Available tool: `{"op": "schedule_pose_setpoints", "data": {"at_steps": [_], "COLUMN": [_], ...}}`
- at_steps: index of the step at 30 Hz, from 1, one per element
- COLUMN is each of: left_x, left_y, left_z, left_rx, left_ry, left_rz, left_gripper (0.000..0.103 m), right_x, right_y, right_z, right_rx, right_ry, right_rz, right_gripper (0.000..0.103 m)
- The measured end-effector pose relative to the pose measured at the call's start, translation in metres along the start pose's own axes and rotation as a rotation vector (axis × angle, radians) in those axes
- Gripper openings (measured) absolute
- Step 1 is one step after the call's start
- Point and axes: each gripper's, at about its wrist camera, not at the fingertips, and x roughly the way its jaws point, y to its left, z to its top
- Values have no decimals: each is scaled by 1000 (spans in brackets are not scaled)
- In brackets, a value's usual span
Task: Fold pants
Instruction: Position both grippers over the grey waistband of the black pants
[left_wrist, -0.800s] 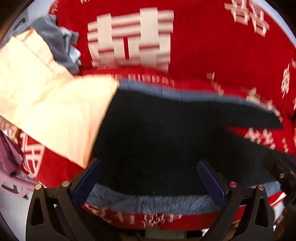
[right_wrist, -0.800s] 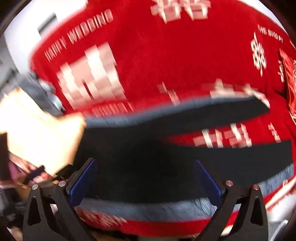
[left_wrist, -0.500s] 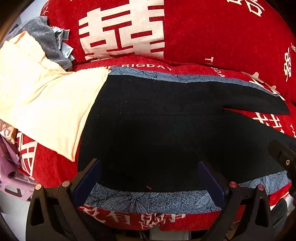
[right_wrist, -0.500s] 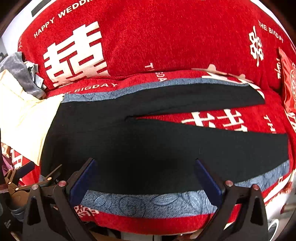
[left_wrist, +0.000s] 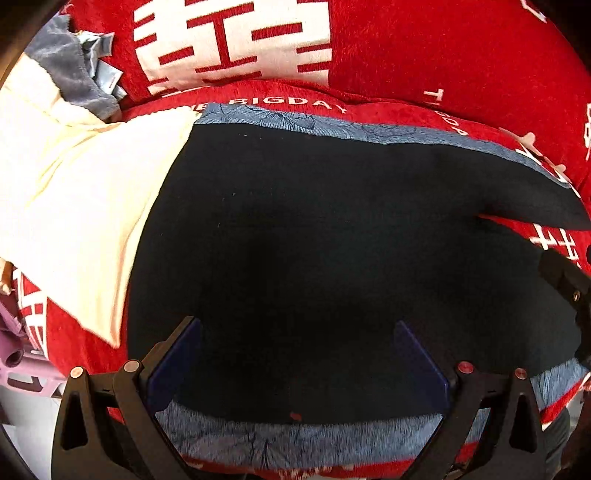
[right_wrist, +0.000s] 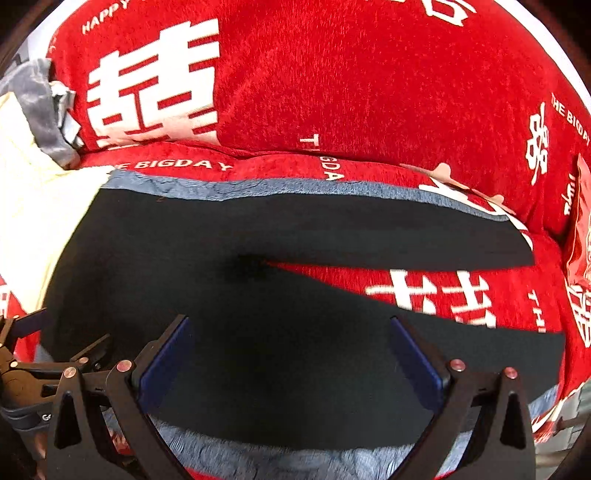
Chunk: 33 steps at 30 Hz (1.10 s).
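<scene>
Black cloth pants (right_wrist: 258, 295) spread flat on red printed sofa cover (right_wrist: 369, 92); both legs forked apart in right view only. Left gripper (left_wrist: 297, 354) and right gripper (right_wrist: 291, 350) gaping wide, empty, above them.

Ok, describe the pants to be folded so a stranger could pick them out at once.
Start at the red sofa cover printed with big white characters. On its seat lies a blue-grey patterned mat, and spread flat over that are the black pants, legs splayed apart toward the right. They are the only black garment; the neighbour at their left end is a cream cloth.
</scene>
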Motion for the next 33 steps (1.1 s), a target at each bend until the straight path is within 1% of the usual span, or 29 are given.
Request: {"op": "schedule_pose_setpoints", "data": {"at_steps": [2,4,5,8,11,13,15,16,18,20,21,22,23,24,25,26,27,28,29,31,33], "left_x": [5,13,18,35,47,55,62,64,68,69,70,70,71,71,72,73,73,74,74,74,75], "left_y": [2,2,1,-2,-1,1,3,4,5,7,7,8,8,8,9,9,10,10,9,10,11], "left_z": [10,21,27,47,65,78,89,93,101,103,104,104,103,102,102,103,103,103,102,102,103], "left_rx": [0,4,9,19,15,9,10,14,20,18,16,17,21,26,30,31,35,38,42,45,43], "left_ry": [-1,10,22,48,56,64,70,72,71,76,80,82,83,85,87,88,89,90,91,93,93], "left_rz": [2,-10,-16,8,-1,-6,-3,-3,-1,-5,-10,-13,-15,-17,-19,-20,-24,-25,-27,-37,-47], "left_gripper": [103,103,103,103,103,103,103,103,103,103,103,103,103,103,103,103,103,103,103,103,103], "right_x": [8,14,18,42,62,71,81,89,102,115,124,131,136,145,151,163,172,175,175,178,178], "right_y": [-2,1,2,6,8,9,10,14,26,41,52,59,65,71,74,76,76,75,75,76,79], "right_z": [17,33,42,70,92,106,121,129,143,155,162,167,170,175,177,181,183,184,187,189,187], "right_rx": [9,7,-1,-37,-69,-88,-120,-147,-217,-322,-412,-467,-516,-585,-616,-646,-657,-658,-675,-696,-743], "right_ry": [-16,-73,-87,-66,-39,-37,-36,-31,-10,4,21,34,22,32,45,88,126,135,106,105,86], "right_rz": [12,21,24,18,4,11,39,62,135,199,227,240,235,234,232,249,277,304,331,351,358], "right_gripper": [103,103,103,103,103,103,103,103,103,103,103,103,103,103,103,103,103,103,103,103,102]}}
